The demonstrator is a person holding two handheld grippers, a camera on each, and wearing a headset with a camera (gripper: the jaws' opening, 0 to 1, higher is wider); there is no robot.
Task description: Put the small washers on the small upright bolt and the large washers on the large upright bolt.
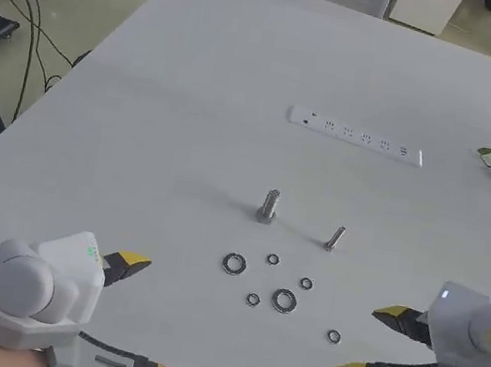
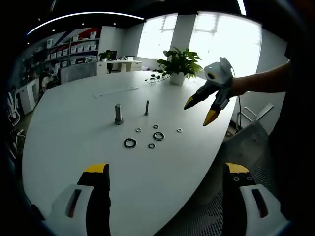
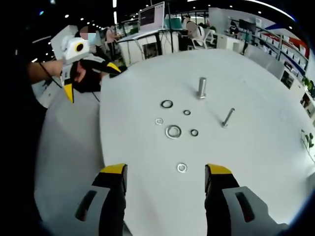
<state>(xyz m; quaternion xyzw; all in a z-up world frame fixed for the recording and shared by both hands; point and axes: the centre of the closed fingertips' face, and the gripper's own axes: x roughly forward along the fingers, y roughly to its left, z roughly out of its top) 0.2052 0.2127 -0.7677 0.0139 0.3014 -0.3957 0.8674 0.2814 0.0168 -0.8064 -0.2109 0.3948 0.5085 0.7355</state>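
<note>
Silver metal washers all lie loose on the white surface beside the bare thick steel bolt and thin steel bolt, none threaded yet; left gripper and right gripper jaws gape empty.

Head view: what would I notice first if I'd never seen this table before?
On the white table stand the large bolt and, to its right, the small bolt, with six loose washers scattered just in front. Nearest you, the left gripper and right gripper hover open, yellow-tipped jaws pointing inward.
</note>
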